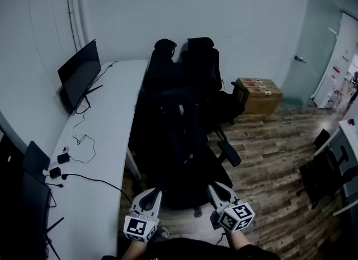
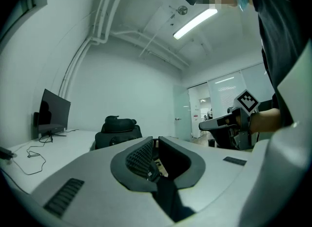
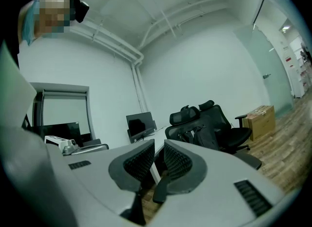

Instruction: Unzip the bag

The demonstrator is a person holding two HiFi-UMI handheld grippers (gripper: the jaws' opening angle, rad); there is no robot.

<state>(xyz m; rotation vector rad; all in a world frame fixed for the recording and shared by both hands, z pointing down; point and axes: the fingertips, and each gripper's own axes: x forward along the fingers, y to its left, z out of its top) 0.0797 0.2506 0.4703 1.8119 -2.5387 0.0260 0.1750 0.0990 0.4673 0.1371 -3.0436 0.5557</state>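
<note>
Left gripper (image 2: 156,145): fingers drawn together to a narrow slit, nothing between them. Right gripper (image 3: 159,148): the same, closed and empty. Both are held level and side by side, low and close to the person's body.

Clearance: the long front edge of the white desk (image 1: 106,141) runs just beside the left gripper. Black office chairs (image 1: 184,158) crowd the space directly ahead, hard against that edge. To the right of the chairs the wooden floor (image 1: 268,152) lies open as far as a cardboard box (image 1: 258,94) by the far wall. A monitor (image 1: 80,74) stands at the desk's back edge, with cables trailing nearer along the top.

Task item: the bag (image 3: 204,134) reads as a dark strapped bulk on the seat of a chair (image 3: 243,134), ahead of both pairs of fingers and well apart from them. Being black on black, its zip cannot be made out.
</note>
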